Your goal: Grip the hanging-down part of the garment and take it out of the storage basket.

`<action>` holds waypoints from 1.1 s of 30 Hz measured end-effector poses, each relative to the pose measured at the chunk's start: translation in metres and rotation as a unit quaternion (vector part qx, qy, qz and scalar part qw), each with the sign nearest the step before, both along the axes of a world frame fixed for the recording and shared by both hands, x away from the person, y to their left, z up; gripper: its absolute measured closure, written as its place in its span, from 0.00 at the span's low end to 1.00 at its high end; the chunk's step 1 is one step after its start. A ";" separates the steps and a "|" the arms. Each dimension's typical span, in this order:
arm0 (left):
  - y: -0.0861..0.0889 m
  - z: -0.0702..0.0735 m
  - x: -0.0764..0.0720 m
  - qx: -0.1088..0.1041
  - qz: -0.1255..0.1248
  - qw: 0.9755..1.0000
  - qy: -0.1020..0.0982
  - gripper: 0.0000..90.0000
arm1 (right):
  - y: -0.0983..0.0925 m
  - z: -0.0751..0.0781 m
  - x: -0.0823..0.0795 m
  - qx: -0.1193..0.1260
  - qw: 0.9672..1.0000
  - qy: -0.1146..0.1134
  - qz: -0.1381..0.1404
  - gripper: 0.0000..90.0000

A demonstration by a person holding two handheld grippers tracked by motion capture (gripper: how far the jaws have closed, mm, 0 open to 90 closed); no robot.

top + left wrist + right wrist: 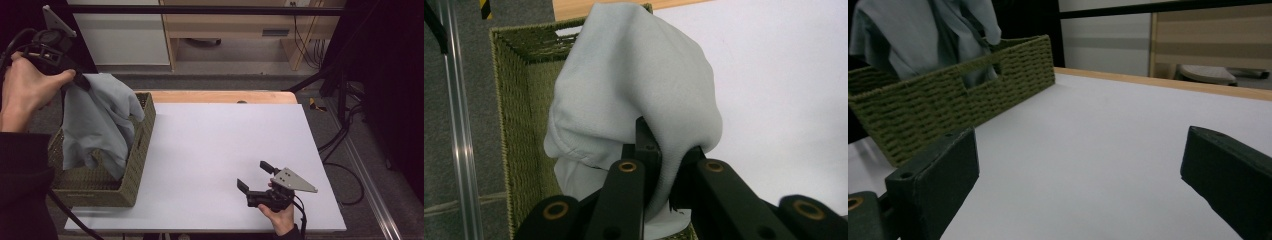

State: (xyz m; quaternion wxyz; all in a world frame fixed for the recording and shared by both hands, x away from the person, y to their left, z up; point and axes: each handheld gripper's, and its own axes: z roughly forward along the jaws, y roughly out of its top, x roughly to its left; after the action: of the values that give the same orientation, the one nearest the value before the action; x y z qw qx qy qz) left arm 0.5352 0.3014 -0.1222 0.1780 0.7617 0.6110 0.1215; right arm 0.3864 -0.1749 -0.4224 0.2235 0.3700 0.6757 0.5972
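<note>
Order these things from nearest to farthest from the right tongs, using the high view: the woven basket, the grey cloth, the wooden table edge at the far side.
From the right tongs, near the table's front right:
1. Woven basket, to the left on the table; its near right corner lies closest.
2. Wooden table edge, at the far side.
3. Grey cloth, hanging over the basket from the left tongs; nearly the same as the edge, too close to call firmly.

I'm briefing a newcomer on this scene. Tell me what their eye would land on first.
First, the pale grey cloth hanging from the left gripper, whose jaws are shut on a fold of it above the woven olive basket at the table's left edge. Next, the right gripper, jaws open and holding nothing, low over the bare white table top near its front right.
</note>
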 end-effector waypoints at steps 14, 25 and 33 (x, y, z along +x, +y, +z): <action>0.000 -0.003 0.003 0.001 -0.001 1.000 0.008 0.95 | 0.069 0.026 0.031 0.012 0.998 -0.011 0.061 0.03; 0.001 -0.004 0.004 -0.002 -0.004 1.000 0.010 0.95 | 0.126 0.037 0.051 0.016 0.994 -0.009 0.104 0.04; 0.001 -0.004 0.004 -0.002 -0.005 1.000 0.012 0.95 | 0.151 0.042 0.063 0.025 0.992 -0.009 0.124 0.05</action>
State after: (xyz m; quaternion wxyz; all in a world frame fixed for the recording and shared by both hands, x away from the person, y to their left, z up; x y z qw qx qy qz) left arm 0.5395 0.3020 -0.1263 0.1729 0.7660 0.6093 0.1105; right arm 0.4494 -0.0237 -0.3804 0.1444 0.2829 0.6993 0.6403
